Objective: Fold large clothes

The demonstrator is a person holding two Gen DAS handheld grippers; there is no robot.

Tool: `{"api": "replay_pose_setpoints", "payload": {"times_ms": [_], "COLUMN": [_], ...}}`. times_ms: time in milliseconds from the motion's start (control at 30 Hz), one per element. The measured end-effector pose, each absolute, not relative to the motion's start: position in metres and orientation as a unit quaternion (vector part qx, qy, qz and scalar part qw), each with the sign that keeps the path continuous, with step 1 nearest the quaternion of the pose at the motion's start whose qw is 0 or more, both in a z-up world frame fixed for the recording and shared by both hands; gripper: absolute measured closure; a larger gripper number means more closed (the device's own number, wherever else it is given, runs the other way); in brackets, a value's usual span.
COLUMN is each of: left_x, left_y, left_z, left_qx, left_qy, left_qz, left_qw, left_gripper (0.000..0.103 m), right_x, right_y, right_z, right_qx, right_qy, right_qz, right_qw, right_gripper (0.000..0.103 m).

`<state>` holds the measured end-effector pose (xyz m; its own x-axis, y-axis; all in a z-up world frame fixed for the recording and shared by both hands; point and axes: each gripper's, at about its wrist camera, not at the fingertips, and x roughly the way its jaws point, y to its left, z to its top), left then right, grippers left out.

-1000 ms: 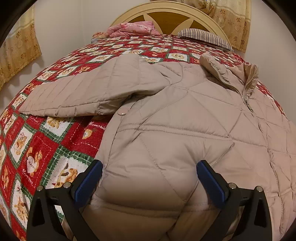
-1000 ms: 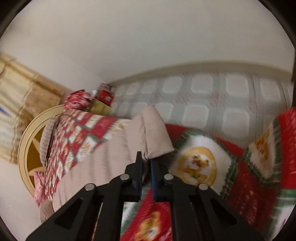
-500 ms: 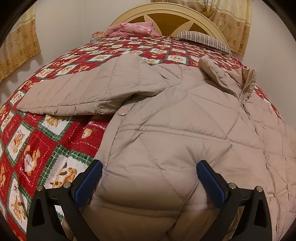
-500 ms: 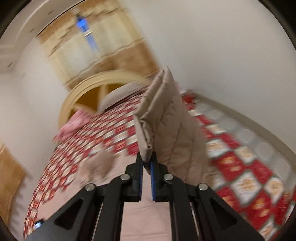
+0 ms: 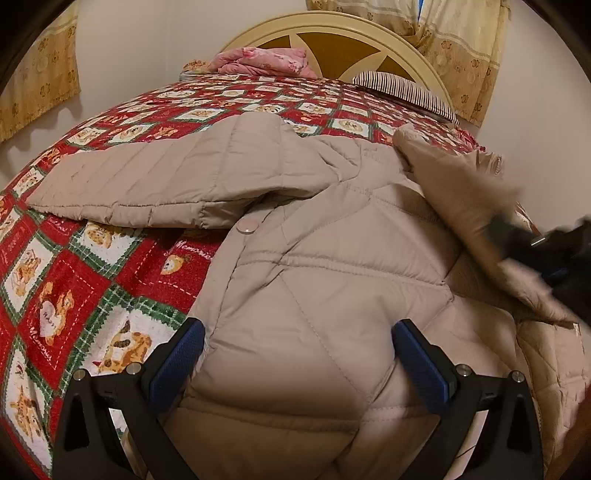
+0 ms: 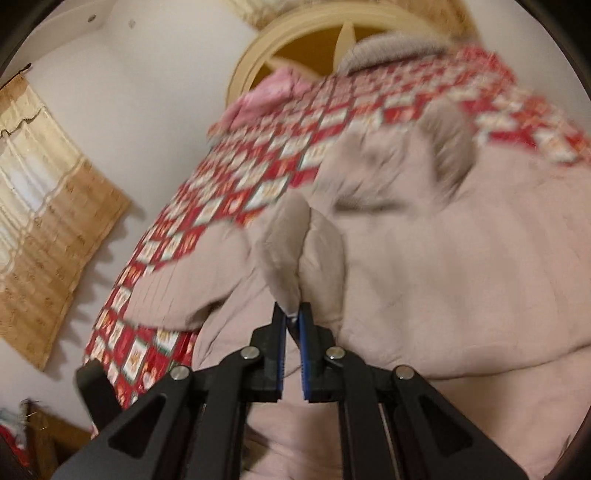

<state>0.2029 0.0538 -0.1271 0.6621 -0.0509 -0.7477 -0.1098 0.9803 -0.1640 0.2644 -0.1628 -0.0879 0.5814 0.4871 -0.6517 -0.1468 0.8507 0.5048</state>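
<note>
A beige quilted jacket lies front up on a bed with a red patchwork quilt. Its left sleeve stretches out to the left. My left gripper is open, its blue pads straddling the jacket's lower hem. My right gripper is shut on the cuff of the right sleeve and holds it over the jacket's body. In the left wrist view that gripper shows blurred at the right with the sleeve lifted across the jacket.
A cream headboard, a pink folded cloth and a striped pillow are at the bed's far end. Yellow curtains hang at the left and far right. White walls surround the bed.
My right gripper has swung the held sleeve up from the bed's right edge and over the jacket's body. The left gripper has stayed put and open.
</note>
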Motion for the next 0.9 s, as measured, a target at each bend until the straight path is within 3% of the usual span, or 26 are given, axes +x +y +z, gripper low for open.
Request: {"api": "replay_pose_setpoints", "payload": {"times_ms": [133, 167, 233, 267, 300, 333, 367, 433, 467, 500, 633, 767, 900], "left_x": [0.203, 0.203, 0.203, 0.203, 0.203, 0.203, 0.203, 0.203, 0.203, 0.203, 0.205, 0.205, 0.206], "left_y": [0.054, 0.054, 0.054, 0.054, 0.054, 0.054, 0.054, 0.054, 0.054, 0.054, 0.053, 0.052, 0.052], "left_z": [-0.127, -0.127, -0.127, -0.127, -0.127, -0.127, -0.127, -0.127, -0.127, -0.127, -0.128, -0.128, -0.128], "left_qx": [-0.099, -0.099, -0.099, -0.099, -0.099, -0.099, -0.099, -0.099, -0.098, -0.097, -0.092, -0.089, -0.085], "left_qy": [0.411, 0.411, 0.411, 0.411, 0.411, 0.41, 0.41, 0.411, 0.411, 0.411, 0.413, 0.414, 0.415], "left_qz": [0.016, 0.016, 0.016, 0.016, 0.016, 0.016, 0.016, 0.016, 0.016, 0.016, 0.019, 0.02, 0.021], "left_qw": [0.906, 0.906, 0.906, 0.906, 0.906, 0.906, 0.906, 0.906, 0.906, 0.906, 0.906, 0.906, 0.905], "left_gripper": [0.001, 0.001, 0.001, 0.001, 0.001, 0.001, 0.001, 0.001, 0.001, 0.001, 0.001, 0.001, 0.001], "right_x": [0.272, 0.275, 0.275, 0.273, 0.27, 0.268, 0.263, 0.254, 0.247, 0.243, 0.236, 0.244, 0.25], "right_y": [-0.141, -0.142, -0.139, -0.141, -0.141, -0.142, -0.145, -0.149, -0.153, -0.158, -0.194, -0.213, -0.227], "right_z": [-0.112, -0.119, -0.122, -0.118, -0.111, -0.104, -0.091, -0.068, -0.052, -0.045, -0.042, -0.081, -0.123], "right_qx": [0.225, 0.236, 0.261, 0.277, 0.286, 0.291, 0.294, 0.281, 0.249, 0.228, 0.178, 0.122, 0.163], "right_qy": [0.447, 0.457, 0.466, 0.46, 0.452, 0.442, 0.423, 0.386, 0.371, 0.373, 0.378, 0.42, 0.444], "right_qz": [0.21, 0.207, 0.222, 0.242, 0.254, 0.26, 0.267, 0.27, 0.253, 0.237, 0.137, 0.048, 0.05], "right_qw": [0.84, 0.832, 0.816, 0.808, 0.806, 0.808, 0.814, 0.836, 0.858, 0.868, 0.898, 0.898, 0.88], "right_gripper": [0.087, 0.081, 0.052, 0.028, 0.014, 0.013, 0.015, 0.047, 0.075, 0.085, 0.084, 0.081, 0.083]}}
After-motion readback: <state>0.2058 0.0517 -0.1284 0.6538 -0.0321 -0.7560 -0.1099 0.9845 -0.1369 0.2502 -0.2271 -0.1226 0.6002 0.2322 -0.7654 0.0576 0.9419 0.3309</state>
